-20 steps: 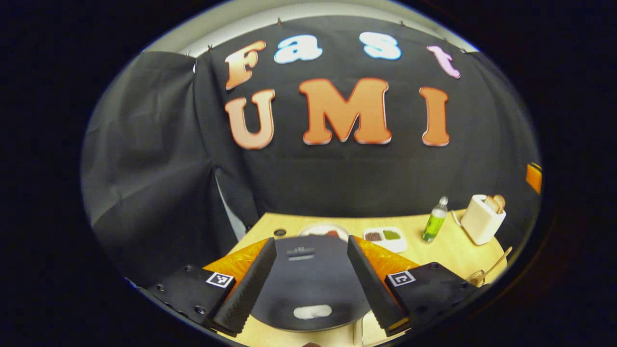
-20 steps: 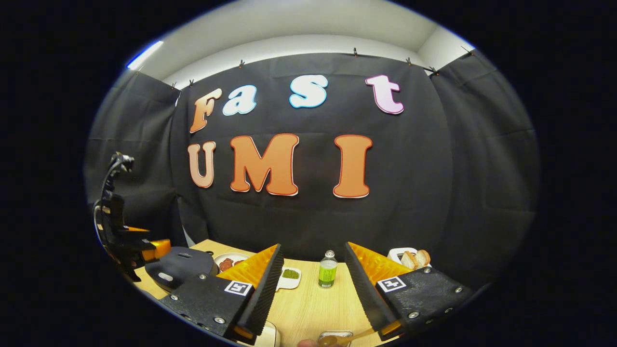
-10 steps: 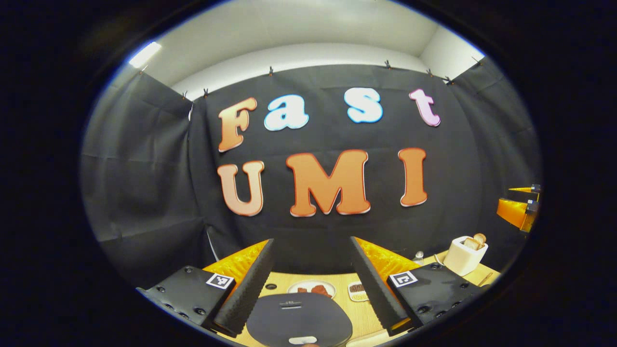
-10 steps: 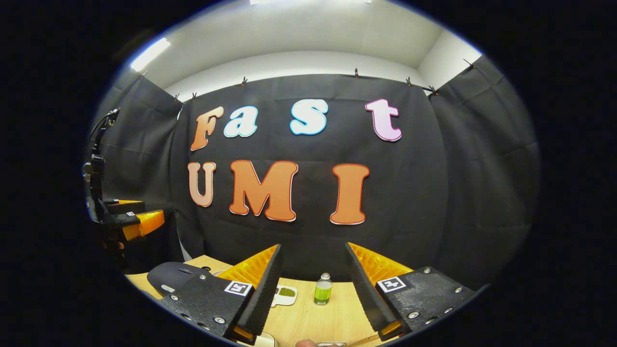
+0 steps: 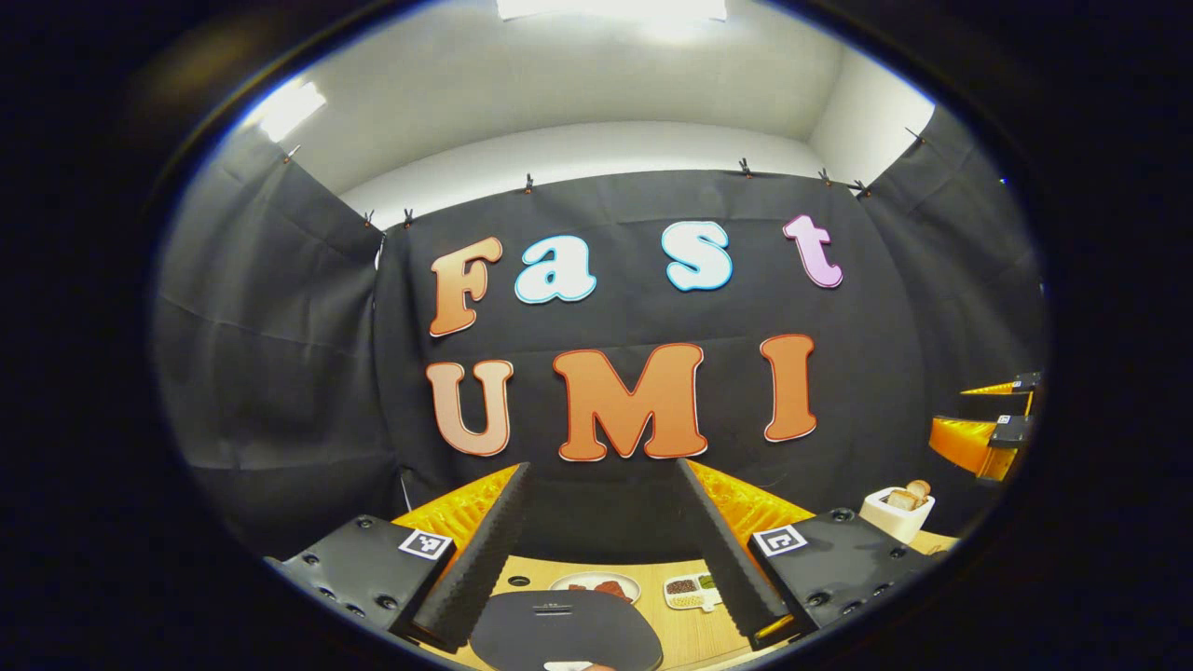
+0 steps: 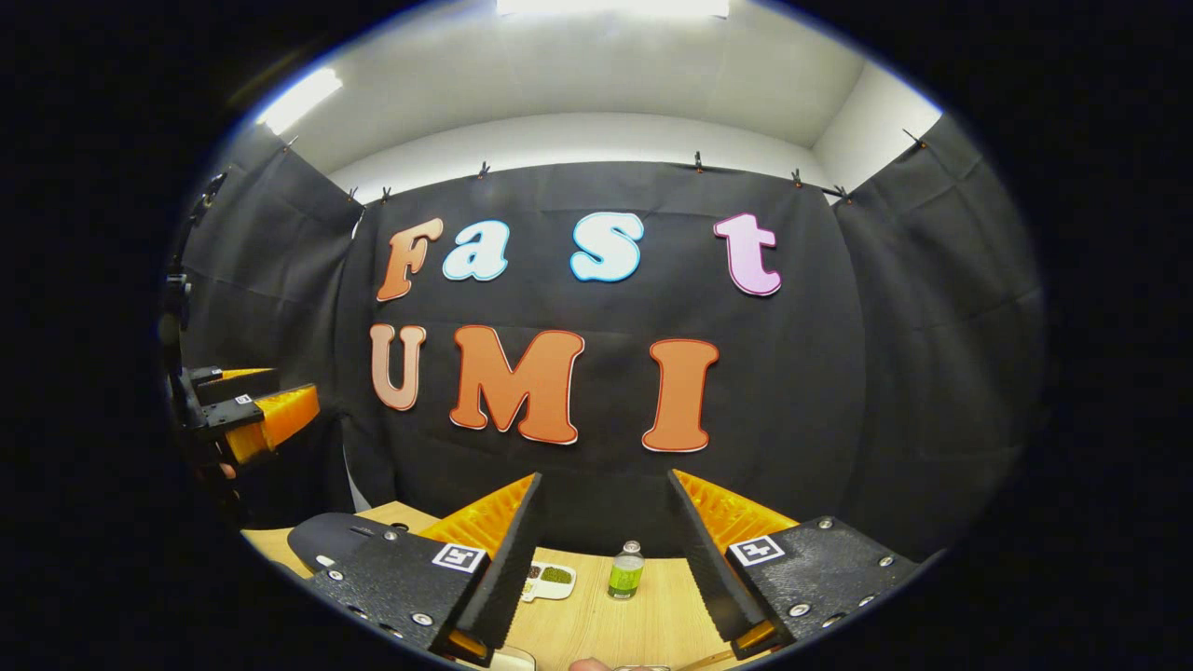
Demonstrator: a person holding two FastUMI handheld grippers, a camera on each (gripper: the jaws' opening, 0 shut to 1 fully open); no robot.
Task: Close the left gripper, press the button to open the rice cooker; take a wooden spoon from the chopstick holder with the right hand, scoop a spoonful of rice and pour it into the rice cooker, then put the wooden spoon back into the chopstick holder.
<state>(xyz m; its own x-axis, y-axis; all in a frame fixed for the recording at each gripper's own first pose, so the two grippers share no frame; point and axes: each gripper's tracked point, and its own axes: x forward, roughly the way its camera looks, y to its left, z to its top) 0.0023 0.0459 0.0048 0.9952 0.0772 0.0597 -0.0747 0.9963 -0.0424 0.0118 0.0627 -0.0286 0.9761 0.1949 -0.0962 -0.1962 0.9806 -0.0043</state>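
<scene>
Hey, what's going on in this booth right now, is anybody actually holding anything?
Not at this moment. Both grippers are raised above the wooden table, open and empty. The left gripper hangs over the closed black rice cooker, whose lid is down. The right gripper points toward a green bottle and a small divided dish. No spoon has been picked up yet.

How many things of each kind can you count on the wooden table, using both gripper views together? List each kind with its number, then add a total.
Rice cooker: 1
Plate of food: 1
Divided dish: 1
Toaster: 1
Green bottle: 1
Total: 5
</scene>
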